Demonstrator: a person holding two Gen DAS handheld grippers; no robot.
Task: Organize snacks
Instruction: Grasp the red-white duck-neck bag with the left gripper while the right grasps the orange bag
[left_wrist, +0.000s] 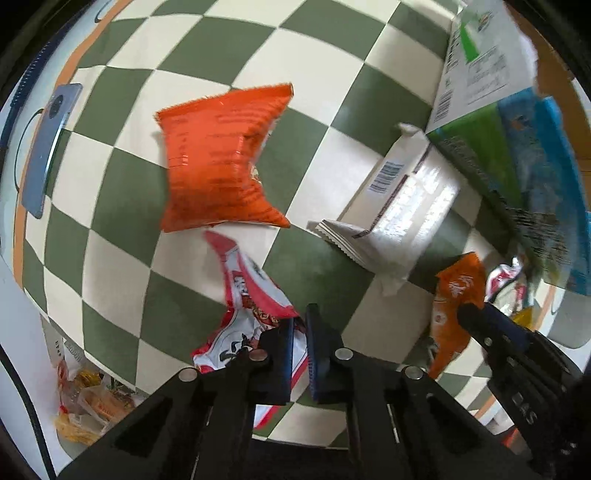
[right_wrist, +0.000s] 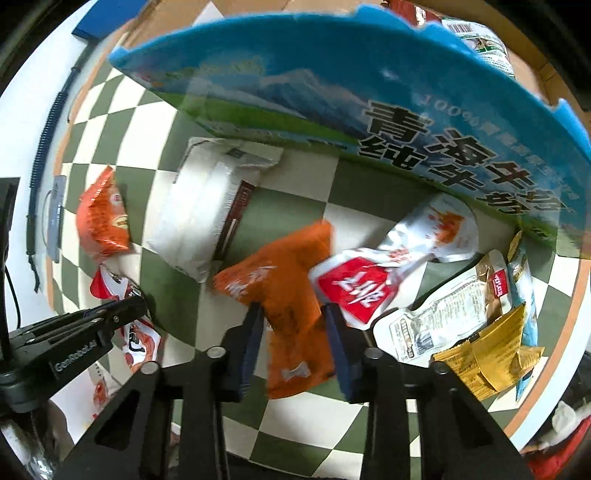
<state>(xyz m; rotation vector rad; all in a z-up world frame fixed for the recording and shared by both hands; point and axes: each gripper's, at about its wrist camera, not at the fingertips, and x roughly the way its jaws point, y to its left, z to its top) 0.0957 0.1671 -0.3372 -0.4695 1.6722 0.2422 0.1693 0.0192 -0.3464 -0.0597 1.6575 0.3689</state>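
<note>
Left gripper (left_wrist: 300, 345) clamped tight on red-and-white snack bag (left_wrist: 246, 306), just beside milk carton box (right_wrist: 369, 110). Right gripper (right_wrist: 295, 328) squeezes orange snack packet (right_wrist: 284, 280), crinkly, blurry, near box, over checkered cloth (right_wrist: 288, 206).

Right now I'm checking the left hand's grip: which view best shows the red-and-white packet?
Left wrist view: the red-and-white packet is pinched in the left gripper. Right wrist view shows it partly hidden behind that gripper.

bare checked cloth (left_wrist: 207, 48) lies open ahead of the left tongs (left_wrist: 299, 332); blue carton (right_wrist: 332, 92) blocks the right tongs' (right_wrist: 295, 317) front
</note>
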